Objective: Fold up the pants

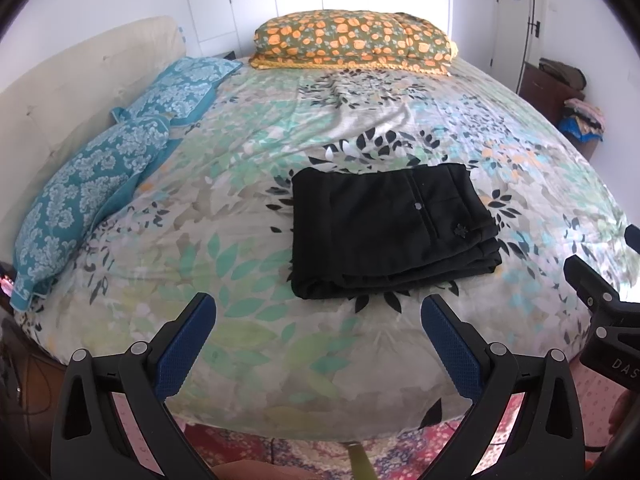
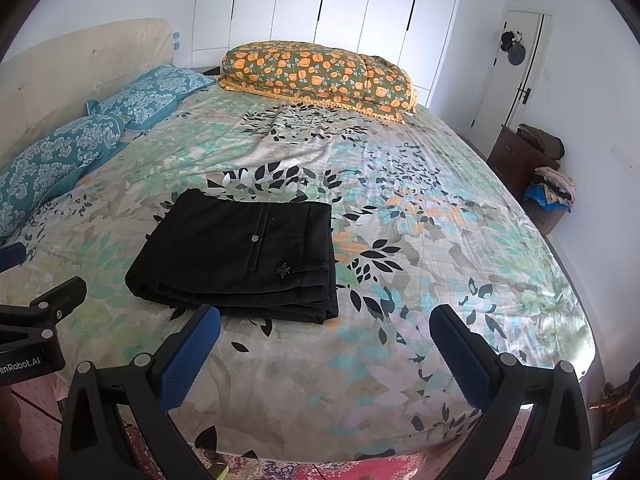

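Left wrist view: your left gripper (image 1: 318,322) sits at the bottom of the frame with its blue-padded fingers (image 1: 188,344) spread wide and holding nothing, poised over the near edge of the leaf-print bedspread (image 1: 248,160). The black pants (image 1: 392,232), folded into a flat stacked rectangle, lie at frame centre, apart from the fingers. Two teal pillows (image 1: 100,184) line the left; a folded orange-flowered quilt (image 1: 352,40) occupies the top centre. Right wrist view: your right gripper (image 2: 325,334) is likewise spread and empty at the bottom; the folded pants (image 2: 240,252) rest left of centre, just beyond its left finger (image 2: 192,356).
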Motion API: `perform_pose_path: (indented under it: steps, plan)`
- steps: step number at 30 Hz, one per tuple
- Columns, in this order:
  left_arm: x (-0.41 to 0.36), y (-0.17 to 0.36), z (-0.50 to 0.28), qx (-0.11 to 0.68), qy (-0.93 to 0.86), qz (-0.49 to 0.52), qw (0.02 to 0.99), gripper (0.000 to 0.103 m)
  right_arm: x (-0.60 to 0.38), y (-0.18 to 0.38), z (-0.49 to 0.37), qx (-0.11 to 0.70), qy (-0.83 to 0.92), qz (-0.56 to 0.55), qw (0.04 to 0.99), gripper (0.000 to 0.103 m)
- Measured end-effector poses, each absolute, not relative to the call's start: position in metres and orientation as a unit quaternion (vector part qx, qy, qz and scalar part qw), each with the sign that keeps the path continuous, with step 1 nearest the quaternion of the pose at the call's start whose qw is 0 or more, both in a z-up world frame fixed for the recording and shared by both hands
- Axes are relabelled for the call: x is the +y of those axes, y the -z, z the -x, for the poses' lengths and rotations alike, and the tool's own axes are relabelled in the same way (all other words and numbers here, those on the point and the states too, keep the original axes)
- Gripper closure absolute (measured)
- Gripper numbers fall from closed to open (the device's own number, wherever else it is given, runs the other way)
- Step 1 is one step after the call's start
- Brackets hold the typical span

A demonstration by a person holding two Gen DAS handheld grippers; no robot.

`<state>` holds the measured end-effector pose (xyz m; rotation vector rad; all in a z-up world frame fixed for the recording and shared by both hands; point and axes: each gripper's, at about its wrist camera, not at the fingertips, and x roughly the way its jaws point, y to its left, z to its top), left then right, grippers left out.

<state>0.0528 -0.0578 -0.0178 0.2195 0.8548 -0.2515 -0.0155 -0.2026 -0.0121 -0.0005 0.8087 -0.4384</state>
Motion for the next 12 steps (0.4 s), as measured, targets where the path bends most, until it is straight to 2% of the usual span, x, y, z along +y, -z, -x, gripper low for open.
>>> perform_pose_path:
  steps: [12]
  plan:
    - [-0.0566, 0.0177, -0.0502, 0.412, 0.121, -0.097, 0.898, 0.000, -0.2020, 0.0148, 0.0143, 0.392, 0.208, 0.003, 0.896, 0.000]
